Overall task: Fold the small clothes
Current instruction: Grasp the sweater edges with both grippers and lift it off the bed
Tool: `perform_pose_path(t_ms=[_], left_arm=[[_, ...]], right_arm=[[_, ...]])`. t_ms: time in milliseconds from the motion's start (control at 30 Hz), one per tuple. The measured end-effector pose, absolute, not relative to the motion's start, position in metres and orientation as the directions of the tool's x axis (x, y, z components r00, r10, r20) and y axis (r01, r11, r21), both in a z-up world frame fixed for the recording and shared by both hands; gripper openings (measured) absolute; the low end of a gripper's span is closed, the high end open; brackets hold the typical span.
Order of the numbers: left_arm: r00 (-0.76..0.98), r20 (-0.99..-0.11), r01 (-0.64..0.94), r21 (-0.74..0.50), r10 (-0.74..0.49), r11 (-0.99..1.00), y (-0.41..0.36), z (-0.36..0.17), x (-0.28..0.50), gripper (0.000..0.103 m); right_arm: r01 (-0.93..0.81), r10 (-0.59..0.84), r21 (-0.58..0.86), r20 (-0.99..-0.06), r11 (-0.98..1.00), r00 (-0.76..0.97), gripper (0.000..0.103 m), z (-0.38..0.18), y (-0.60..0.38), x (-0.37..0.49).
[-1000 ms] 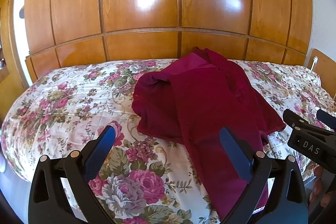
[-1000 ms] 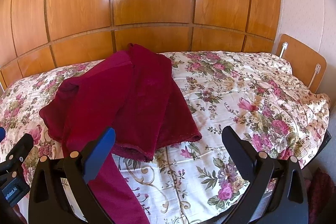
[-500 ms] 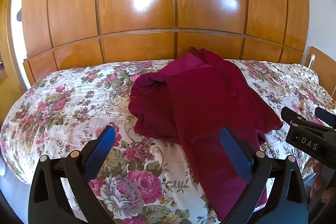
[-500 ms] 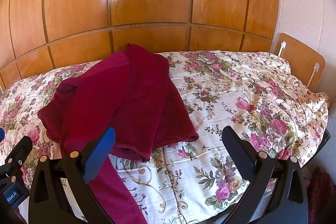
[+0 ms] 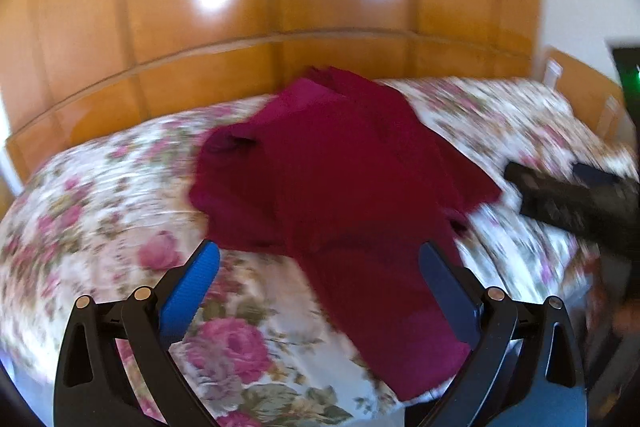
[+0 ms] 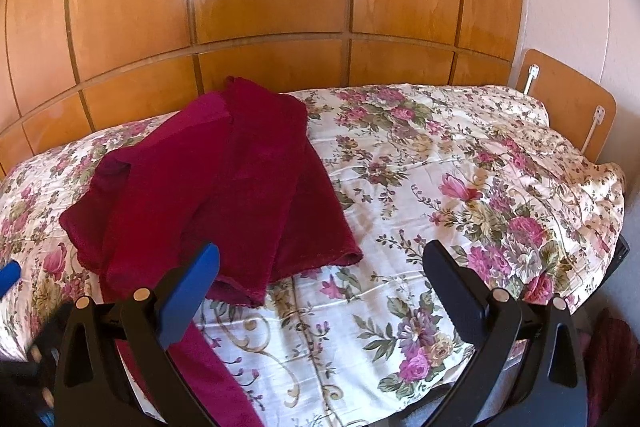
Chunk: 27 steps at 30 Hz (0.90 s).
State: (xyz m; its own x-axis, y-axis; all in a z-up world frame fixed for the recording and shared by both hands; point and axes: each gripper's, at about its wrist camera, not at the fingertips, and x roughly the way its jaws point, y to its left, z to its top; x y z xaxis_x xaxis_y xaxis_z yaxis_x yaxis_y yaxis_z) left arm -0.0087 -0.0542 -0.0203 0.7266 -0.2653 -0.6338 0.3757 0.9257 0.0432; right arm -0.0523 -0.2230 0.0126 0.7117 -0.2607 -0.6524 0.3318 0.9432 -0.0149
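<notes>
A crumpled dark red garment point(image 5: 340, 187) lies on the flowered bedspread point(image 5: 100, 195), one long part reaching to the near edge. It also shows in the right wrist view point(image 6: 208, 187), left of centre. My left gripper point(image 5: 320, 287) is open and empty, just above the near part of the garment. My right gripper point(image 6: 320, 287) is open and empty above the bedspread point(image 6: 440, 187), to the right of the garment's hem. The right gripper also shows as a dark blur in the left wrist view point(image 5: 580, 199).
A tall wooden panelled headboard point(image 6: 280, 7) stands behind the bed. A small wooden board point(image 6: 568, 103) with a cable is at the bed's right end. The bed's near edge lies just under both grippers. The left wrist view is blurred.
The left gripper has swung forward and to the left, blurring its view. The right gripper has moved a little forward over the bed. The garment has not moved.
</notes>
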Motion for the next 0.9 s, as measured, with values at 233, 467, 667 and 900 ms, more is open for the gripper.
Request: perform_pose_path(t_ms=[233, 467, 667, 900], left_arm=[[0.608, -0.718, 0.64, 0.192, -0.338, 0.744, -0.109, -0.066, -0.027, 0.078], [0.58, -0.761, 0.695, 0.278, -0.289, 0.664, -0.137, -0.119, -0.035, 0.075], [0.512, -0.753, 0.672, 0.052, -0.413, 0.739, -0.099, -0.089, -0.013, 0.003], [0.535, -0.668, 0.461, -0.283, -0.518, 0.841, -0.003, -0.03, 0.042, 0.002]], right_arm=[[0.401, -0.263, 0.05, -0.68, 0.915, 0.685, 0.101, 0.01, -0.266, -0.05], [0.347, -0.132, 0.157, -0.723, 0.925, 0.678, 0.101, -0.001, -0.279, -0.024], [0.243, 0.081, 0.292, -0.777, 0.925, 0.624, 0.064, -0.03, -0.268, 0.028], [0.128, 0.176, 0.28, -0.836, 0.951, 0.52, 0.013, -0.065, -0.241, 0.07]])
